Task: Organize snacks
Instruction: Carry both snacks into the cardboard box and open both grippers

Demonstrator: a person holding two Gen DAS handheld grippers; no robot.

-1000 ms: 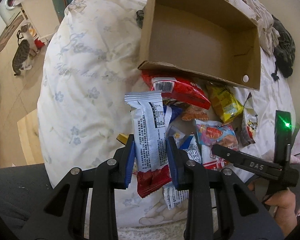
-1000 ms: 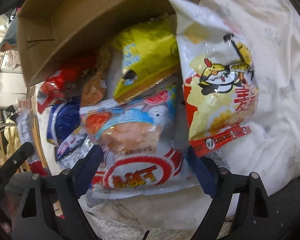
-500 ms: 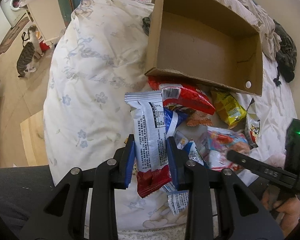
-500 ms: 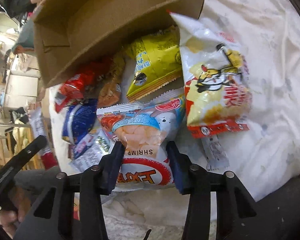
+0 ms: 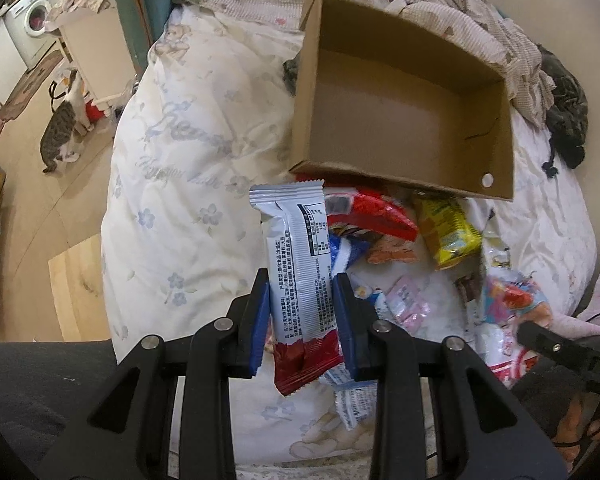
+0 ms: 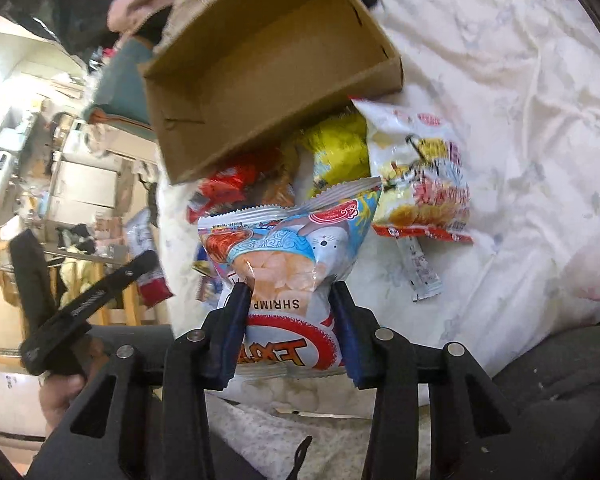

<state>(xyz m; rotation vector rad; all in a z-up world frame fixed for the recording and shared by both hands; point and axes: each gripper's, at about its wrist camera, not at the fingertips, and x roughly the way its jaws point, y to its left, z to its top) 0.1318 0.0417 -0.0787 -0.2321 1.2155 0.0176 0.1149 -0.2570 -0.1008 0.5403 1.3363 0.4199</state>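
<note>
Left gripper (image 5: 302, 310) pinches a white wrapper (image 5: 300, 272), right gripper (image 6: 290, 318) a shrimp bag (image 6: 290, 248); cardboard box (image 5: 400, 116) sits unfilled, so basically 0 snacks are sorted.

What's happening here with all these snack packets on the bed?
A person is sorting snacks with a handheld gripper in each hand. The left gripper is clamped on a white and red snack bar, held upright above the bed. The right gripper grips a shrimp chip bag. The cardboard box just beyond the pile looks empty, and several other packets lie in front of it.
</note>
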